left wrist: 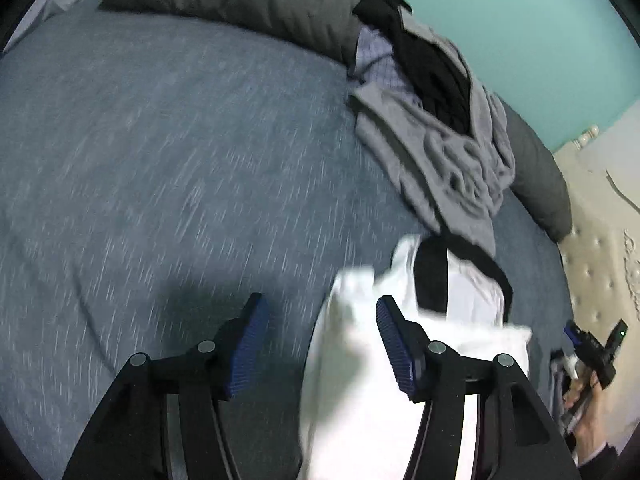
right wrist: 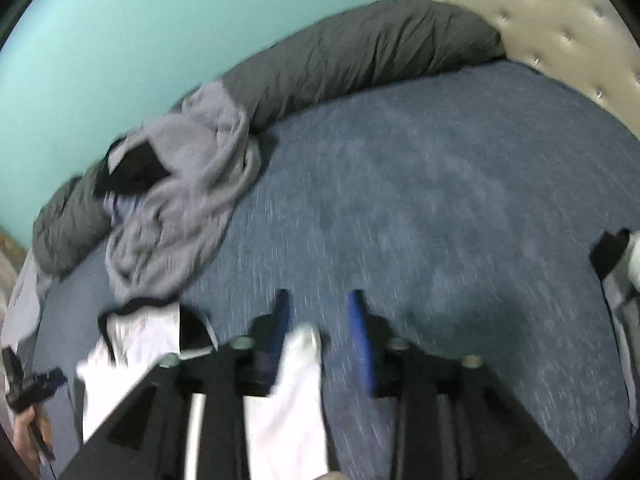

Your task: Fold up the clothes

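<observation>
- Left tool (left wrist: 320, 344): mine, released, jaws wide and gripping nothing; its right pad overlaps the white cloth, its left pad is over bare bed.
- Right tool (right wrist: 320, 336): released, a fold of the white cloth lying between the jaws; I cannot tell whether either pad touches it.
- White garment with black trim (left wrist: 452, 300): bunched at the near edge of the bed (left wrist: 160, 160), not yet laid flat. My judgement: pinch one corner per tool, draw them apart, smooth before folding.
- Grey garment pile (left wrist: 440, 148): mid-bed toward the far edge, a black piece on top, just beyond the white one.
- Dark grey duvet roll (right wrist: 360, 52): along the far edge.
</observation>
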